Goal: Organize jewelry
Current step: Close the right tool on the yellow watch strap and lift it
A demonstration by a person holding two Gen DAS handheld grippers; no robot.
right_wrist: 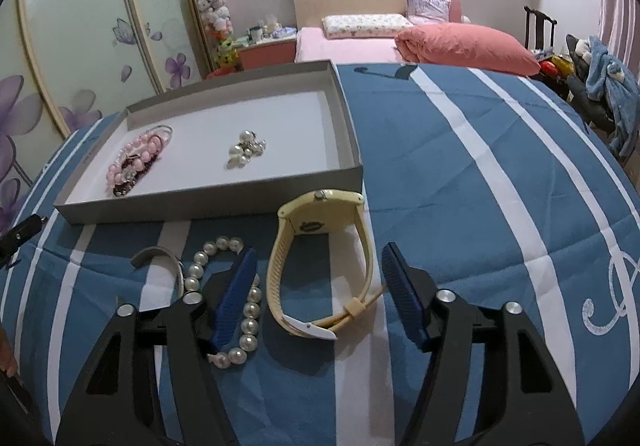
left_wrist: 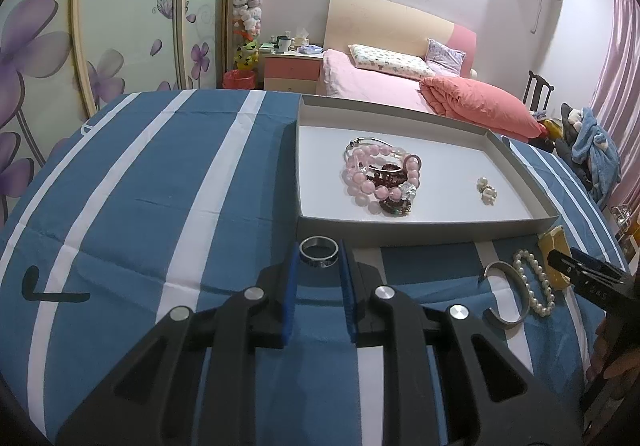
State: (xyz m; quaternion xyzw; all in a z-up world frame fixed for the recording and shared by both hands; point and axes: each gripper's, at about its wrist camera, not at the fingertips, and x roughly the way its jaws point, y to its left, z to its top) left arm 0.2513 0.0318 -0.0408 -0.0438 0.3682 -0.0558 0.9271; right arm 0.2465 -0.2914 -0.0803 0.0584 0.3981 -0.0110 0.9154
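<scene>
A dark ring [left_wrist: 319, 252] is clamped in the left gripper [left_wrist: 319, 266], its lower edge hidden by the pads. The right gripper [right_wrist: 318, 286] is held wide apart around a cream watch [right_wrist: 320, 262]; the pearl bracelet [right_wrist: 224, 298] is partly covered.

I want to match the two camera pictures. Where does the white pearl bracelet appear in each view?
Left wrist view: the pearl bracelet lies on the cloth at the lower right, beside the silver cuff.
Right wrist view: the same bracelet lies at lower centre-left, partly behind the right gripper's left finger.
Shared landmark: the grey tray, just beyond the bracelet in both.
</scene>
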